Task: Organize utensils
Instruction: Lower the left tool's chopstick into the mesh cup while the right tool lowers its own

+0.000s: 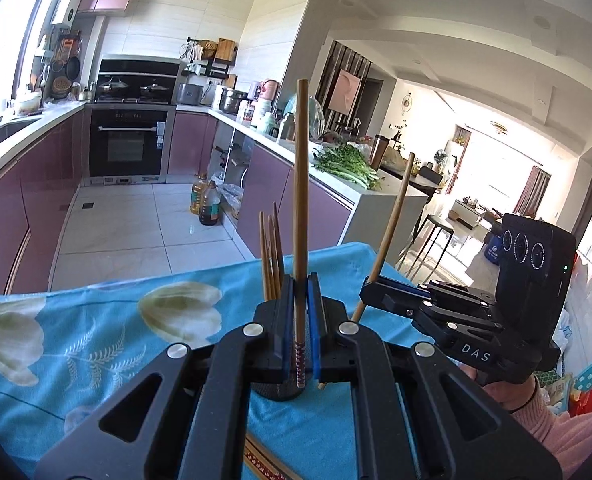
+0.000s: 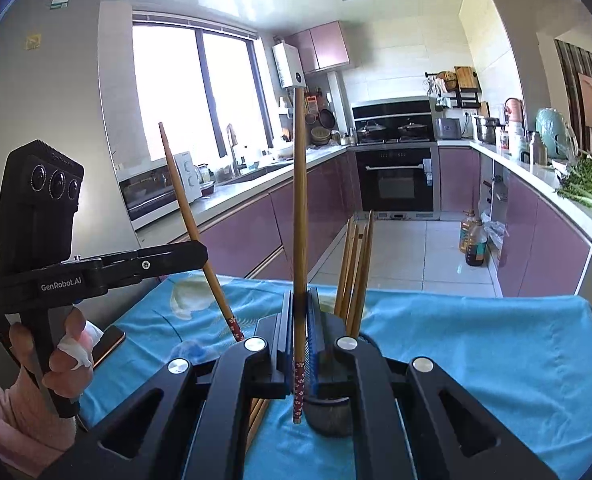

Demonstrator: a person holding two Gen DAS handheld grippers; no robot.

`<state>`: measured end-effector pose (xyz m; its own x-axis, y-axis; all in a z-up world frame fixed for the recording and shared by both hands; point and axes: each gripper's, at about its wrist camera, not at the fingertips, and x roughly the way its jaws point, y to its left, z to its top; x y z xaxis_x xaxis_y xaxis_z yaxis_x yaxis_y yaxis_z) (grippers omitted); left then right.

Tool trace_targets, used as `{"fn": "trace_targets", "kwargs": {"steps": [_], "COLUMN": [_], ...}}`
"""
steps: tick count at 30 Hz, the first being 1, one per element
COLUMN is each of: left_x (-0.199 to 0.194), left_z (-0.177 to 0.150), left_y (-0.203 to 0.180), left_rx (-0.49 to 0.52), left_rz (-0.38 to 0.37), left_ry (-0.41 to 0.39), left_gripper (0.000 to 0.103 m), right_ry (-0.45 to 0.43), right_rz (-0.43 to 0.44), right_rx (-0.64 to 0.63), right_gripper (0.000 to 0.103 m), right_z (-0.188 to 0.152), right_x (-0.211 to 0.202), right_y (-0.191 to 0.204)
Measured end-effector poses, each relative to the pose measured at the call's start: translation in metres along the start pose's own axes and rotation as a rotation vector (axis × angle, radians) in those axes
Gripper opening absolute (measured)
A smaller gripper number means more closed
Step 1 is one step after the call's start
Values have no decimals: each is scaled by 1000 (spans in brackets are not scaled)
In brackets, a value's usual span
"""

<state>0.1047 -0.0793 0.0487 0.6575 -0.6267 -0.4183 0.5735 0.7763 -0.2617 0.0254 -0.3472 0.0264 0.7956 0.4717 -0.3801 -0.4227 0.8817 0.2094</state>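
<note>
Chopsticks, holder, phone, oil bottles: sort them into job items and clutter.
Job:
- chopstick in the left gripper
- chopstick in the right gripper
- dark holder with chopsticks
- loose chopsticks on the cloth

Clutter:
- phone
- oil bottles
- greens

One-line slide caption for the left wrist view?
Left gripper clamps one upright chopstick above the dark holder; right gripper holds another.

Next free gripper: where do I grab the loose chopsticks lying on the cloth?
Probably mid-shaft on the loose chopsticks, from straight above, jaws across their width: they lie flat on the blue cloth, thin and long.
</note>
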Motion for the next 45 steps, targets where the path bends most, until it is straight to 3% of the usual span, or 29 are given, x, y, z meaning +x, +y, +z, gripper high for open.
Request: {"fn": "trace_targets", "kwargs": {"steps": [11,22,33,38,45], "left_x": [19,56,87,100,109], "left_z": [14,-11,-21,-22,-17], "left_y": [-11,-5,0,8,12], "left_rx": [69,105,108,85,56], "left_rz": [49,78,76,68,72], "left_ry": [-11,135,277,297,293], "left_gripper": [7,7,7,7,10], "right_ry": [-31,49,192,235,229], "right_rz": [-28,-74,-80,-83,-98], "right_rx": [-2,13,39,60,86], "right_gripper": [5,5,5,6,8], "right_z": [17,0,-19,-26,-24], "right_x": [17,50,71,81,83], "right_y": [-11,-23,-31,-35,-40]}}
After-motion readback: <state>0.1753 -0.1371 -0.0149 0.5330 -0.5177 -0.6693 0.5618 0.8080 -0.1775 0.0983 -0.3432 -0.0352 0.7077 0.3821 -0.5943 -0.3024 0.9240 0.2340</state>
